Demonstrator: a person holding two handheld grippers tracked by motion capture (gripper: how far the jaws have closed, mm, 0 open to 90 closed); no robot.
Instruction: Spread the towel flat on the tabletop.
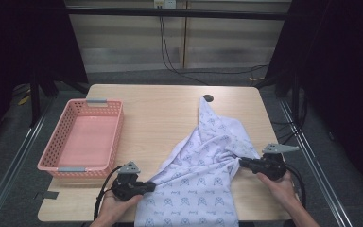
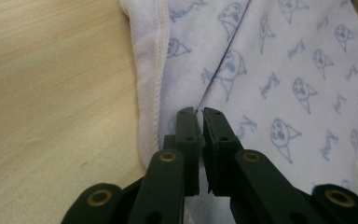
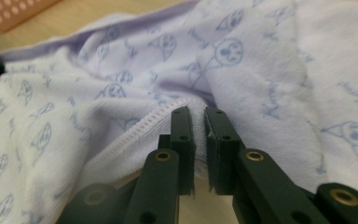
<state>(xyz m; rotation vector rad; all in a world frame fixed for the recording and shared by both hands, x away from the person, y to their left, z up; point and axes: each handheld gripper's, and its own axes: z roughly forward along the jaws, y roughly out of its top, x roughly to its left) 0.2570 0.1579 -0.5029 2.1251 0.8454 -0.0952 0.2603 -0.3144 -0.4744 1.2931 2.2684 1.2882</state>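
Note:
A white garment printed with small blue figures lies crumpled on the right half of the wooden table, its lower end hanging over the front edge. My left gripper lies low at the garment's left edge, shut on the cloth. In the left gripper view the jaws pinch a thin fold just right of the stitched hem. My right gripper holds the garment's right side; in the right gripper view the jaws clamp a stitched hem of the fabric.
A pink plastic basket stands at the table's left side, with nothing in it; a corner of the basket shows in the right gripper view. A round cable hole sits near the table's back edge. Bare wood lies between basket and garment.

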